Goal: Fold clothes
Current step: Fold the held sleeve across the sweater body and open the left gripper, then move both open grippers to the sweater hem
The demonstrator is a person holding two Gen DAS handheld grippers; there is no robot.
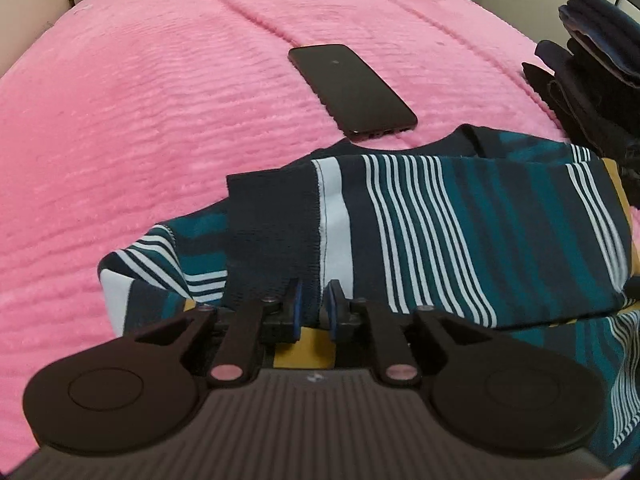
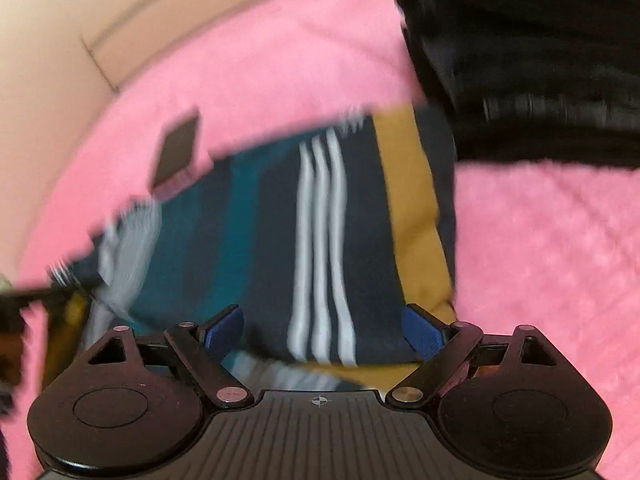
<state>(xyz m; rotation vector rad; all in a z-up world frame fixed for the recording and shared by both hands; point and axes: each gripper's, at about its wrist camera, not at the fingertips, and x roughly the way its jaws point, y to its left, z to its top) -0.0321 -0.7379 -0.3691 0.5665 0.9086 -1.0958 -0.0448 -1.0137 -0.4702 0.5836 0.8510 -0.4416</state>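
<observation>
The striped top (image 1: pixel 460 236) lies on the pink blanket (image 1: pixel 140 140), partly folded, with one sleeve laid across its body.

On the left side, the left gripper (image 1: pixel 314 300) has its blue pads nearly together, pinching the dark cuff (image 1: pixel 272 232) at the end of that sleeve. The sleeve runs away from the jaws to the right, so its long way goes side to side across the top. The cuff end is the end nearest this gripper.

In the middle, a black phone (image 1: pixel 352 88) lies on the blanket just past the top's neck, close to it but maybe not touching.

On the right side, the right gripper (image 2: pixel 322 332) has its jaws wide apart and holds nothing. It hangs over the body of the top, and the white stripes (image 2: pixel 320 248) run straight away from it. This view is blurry. A pile of dark clothes (image 2: pixel 520 60) sits just beyond the top.

The left gripper has the sleeve, so where the sleeve goes next depends on it. The open right gripper is nearest the top's yellow edge (image 2: pixel 412 208).
</observation>
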